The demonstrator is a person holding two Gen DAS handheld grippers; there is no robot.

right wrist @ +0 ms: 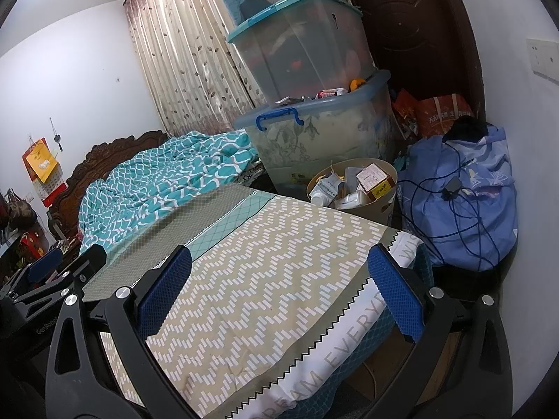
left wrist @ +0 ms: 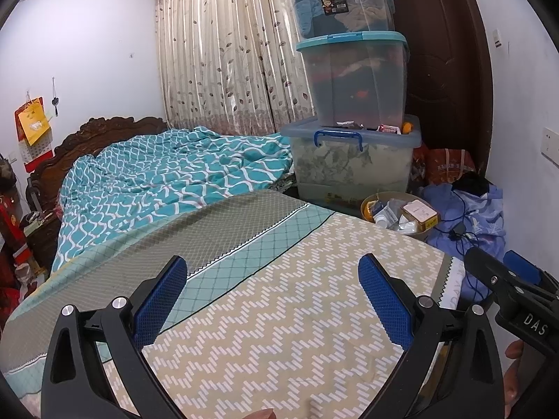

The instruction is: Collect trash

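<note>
Trash basket well beyond jaws

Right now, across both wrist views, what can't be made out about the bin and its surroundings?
- Round beige trash bin: its base is hidden by the patterned bed cover in both views.
- Labels on the brown box in the bin: too small to read.
- Blue bedding bundle: contents hidden.
- Floor beside the bed: mostly hidden, so loose trash cannot be ruled out.
- Right gripper: open, empty.

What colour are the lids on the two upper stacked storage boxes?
Teal, on both lids; clearest in the left wrist view.
</note>
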